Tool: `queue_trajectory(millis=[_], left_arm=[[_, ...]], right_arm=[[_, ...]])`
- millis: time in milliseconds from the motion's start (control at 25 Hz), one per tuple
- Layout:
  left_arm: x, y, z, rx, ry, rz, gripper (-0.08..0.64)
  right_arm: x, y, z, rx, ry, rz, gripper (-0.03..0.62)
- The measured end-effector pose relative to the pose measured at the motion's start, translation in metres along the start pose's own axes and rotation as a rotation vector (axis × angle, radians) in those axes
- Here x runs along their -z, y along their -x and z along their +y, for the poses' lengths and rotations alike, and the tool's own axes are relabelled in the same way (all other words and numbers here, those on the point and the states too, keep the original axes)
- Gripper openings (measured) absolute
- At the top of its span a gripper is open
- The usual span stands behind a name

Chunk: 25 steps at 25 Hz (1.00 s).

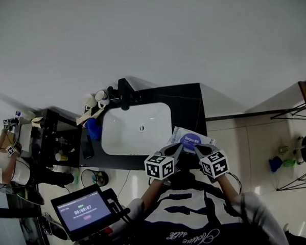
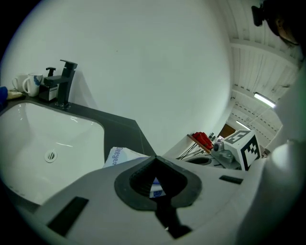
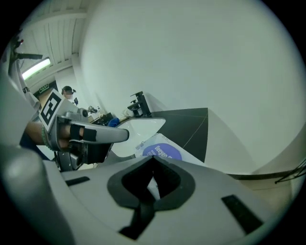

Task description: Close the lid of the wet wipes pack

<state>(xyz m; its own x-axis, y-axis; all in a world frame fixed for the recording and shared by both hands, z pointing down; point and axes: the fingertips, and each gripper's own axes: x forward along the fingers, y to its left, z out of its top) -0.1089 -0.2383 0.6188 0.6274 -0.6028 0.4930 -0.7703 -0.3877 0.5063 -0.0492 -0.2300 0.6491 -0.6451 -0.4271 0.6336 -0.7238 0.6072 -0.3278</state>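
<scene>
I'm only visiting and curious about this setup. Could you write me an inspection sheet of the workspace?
Surface: black counter with a white sink set in it.
Job's things: wet wipes pack lies flat right of the sink; open or closed, unclear.
Clutter: mugs and faucet behind the sink, blue item at its left.
Tools: left tool and right tool both shut, empty, at the pack's near edge.
Cables: thin cable looped on the floor below the counter.
Surroundings: screen at lower left, person at far left, rack at right.
</scene>
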Motion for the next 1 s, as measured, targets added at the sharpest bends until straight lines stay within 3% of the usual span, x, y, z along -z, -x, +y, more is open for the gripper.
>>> queue_trajectory(millis=[200,480,760,1000], left_arm=[[0.015,0.028,-0.071,0.002,-0.029,-0.096,0.0],[0.047,0.055,-0.142,-0.014,0.032,-0.201,0.0],[0.135,0.075,-0.212,-0.043,0.035,-0.15,0.0],[0.148,0.104,-0.239,-0.073,0.046,-0.22,0.0]], right_arm=[[0.023,0.071,0.013,-0.025,-0.064,-0.111,-0.002],[0.053,0.148,0.012,-0.034,-0.101,-0.219,-0.002],[0.119,0.21,0.016,-0.042,-0.081,-0.207,-0.002],[0.15,0.232,0.037,-0.088,-0.079,-0.202,-0.002]])
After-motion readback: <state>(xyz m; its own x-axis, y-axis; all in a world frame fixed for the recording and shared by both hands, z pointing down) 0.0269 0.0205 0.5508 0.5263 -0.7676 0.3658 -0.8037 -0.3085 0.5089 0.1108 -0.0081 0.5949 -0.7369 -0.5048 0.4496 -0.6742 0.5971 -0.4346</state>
